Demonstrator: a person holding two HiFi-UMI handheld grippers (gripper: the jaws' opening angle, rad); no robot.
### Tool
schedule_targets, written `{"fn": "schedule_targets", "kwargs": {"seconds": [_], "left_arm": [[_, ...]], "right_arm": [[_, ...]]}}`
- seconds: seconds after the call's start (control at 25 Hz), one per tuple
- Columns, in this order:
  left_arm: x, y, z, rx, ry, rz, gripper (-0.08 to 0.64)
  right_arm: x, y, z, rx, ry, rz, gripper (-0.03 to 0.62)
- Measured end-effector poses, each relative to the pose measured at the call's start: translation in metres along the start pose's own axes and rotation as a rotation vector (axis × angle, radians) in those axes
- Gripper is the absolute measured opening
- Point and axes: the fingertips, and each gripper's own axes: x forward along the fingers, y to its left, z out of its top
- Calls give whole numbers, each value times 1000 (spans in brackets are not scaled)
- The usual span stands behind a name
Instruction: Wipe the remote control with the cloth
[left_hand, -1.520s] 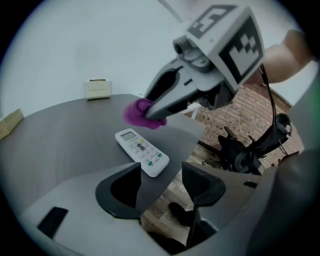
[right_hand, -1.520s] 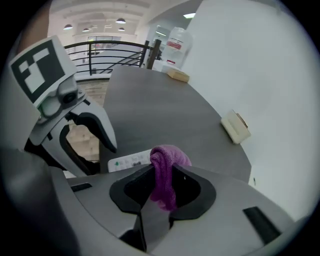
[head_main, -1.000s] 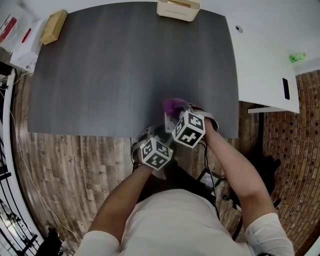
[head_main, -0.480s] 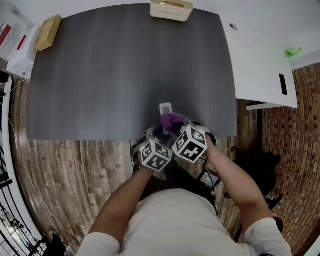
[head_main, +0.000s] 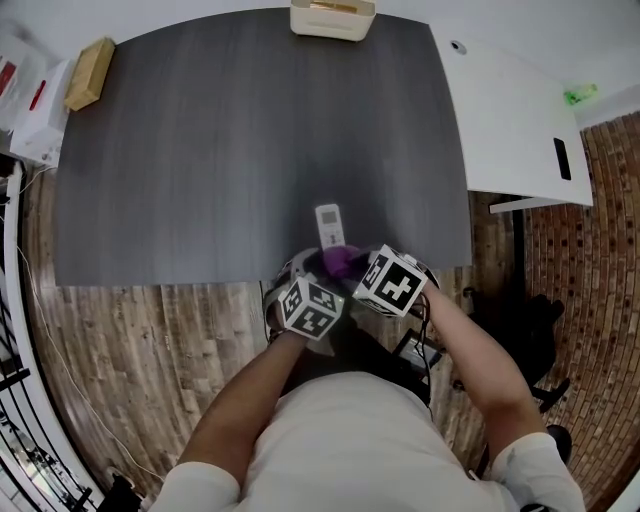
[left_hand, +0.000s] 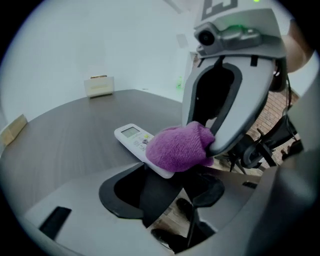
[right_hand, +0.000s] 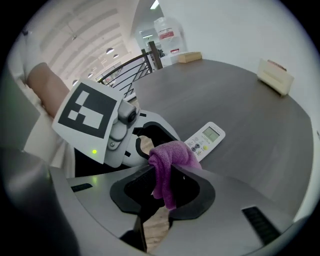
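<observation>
Remote control (head_main: 329, 224) at lower middle of desk (head_main: 200, 150), long axis vertical in frame, display end upward — near end gripped by left gripper (left_hand: 165, 175); right gripper (right_hand: 167, 172) clamped on purple cloth (head_main: 343, 260) atop it.

left gripper (left_hand: 172, 177): angled down, fingers wide, clamped | right gripper (right_hand: 162, 175): steeper, fingers pinched shut | side by side

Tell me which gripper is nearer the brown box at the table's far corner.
Left. The left gripper, holding the remote control at the table's near edge, is closer to the brown box; the right gripper, with the purple cloth, sits beyond it.
</observation>
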Motion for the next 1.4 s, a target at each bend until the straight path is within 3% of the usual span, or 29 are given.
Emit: {"fn": "schedule_targets", "kwargs": {"seconds": [0.12,0.2,0.28,0.4,0.48,0.56,0.64,0.84,0.96,1.04,1.16,1.28,1.4], "left_arm": [[0,-1,1,-18,-7,-16,218],[-1,0,2,-29,-11,-26,216],[-2,-1,1,-40,-12,-37,216],[-3,1,2,-86,-19,-62,216],[-4,2,3,-151,-32,-85,216],[-7,6,4,-241,-48,-104,220],[-9,10,6,-334,-70,-130,222],[-2,8,21,-511,-76,-240,222],[8,15,24,-641,-33,-268,211],[12,23,23,-731,-8,-287,141],[12,31,23,-845,-10,-350,112],[2,37,23,-932,-66,-418,100],[-18,39,36,-1097,-201,-568,97]], "right_arm": [[-13,4,-4,14,4,65,97],[-28,0,6,19,-42,65,97],[-41,-14,24,33,-128,-5,97],[-42,-51,45,55,-228,-212,97],[-25,-65,41,53,-203,-298,97],[-8,-69,29,71,-179,-317,97],[-3,-75,19,159,-215,-308,97],[-4,-86,7,526,-363,-161,97],[-5,-87,6,603,-405,-133,97],[-6,-89,8,665,-438,-112,97],[-16,-96,9,776,-517,-83,97],[-36,-107,3,761,-544,-152,97],[-56,-117,7,583,-513,-287,97]]}}
